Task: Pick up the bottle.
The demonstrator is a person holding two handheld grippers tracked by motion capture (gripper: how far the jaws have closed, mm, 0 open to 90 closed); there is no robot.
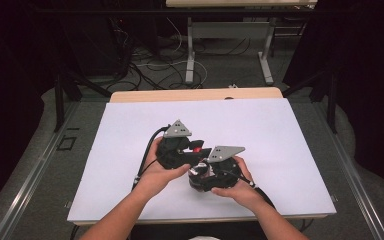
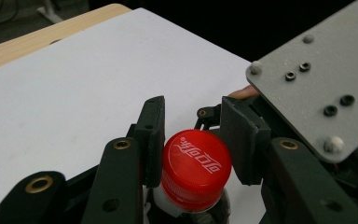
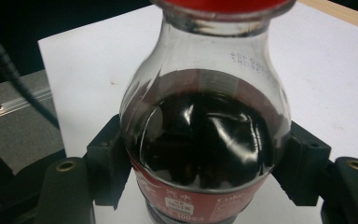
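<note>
White table (image 1: 280, 150), bottle (image 3: 205, 140) — tongs flank cap (image 2: 196, 170)

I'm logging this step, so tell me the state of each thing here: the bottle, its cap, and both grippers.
Bottle: upright, holds dark liquid to just below the neck, clamped around its body.
Red cap: on the bottle, gripped from both sides.
Left gripper: shut on the red cap.
Right gripper: shut on the bottle.
White table surface: bare around the hands.

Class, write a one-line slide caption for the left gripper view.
Left gripper jaws clamp the cola bottle's red cap.
</note>
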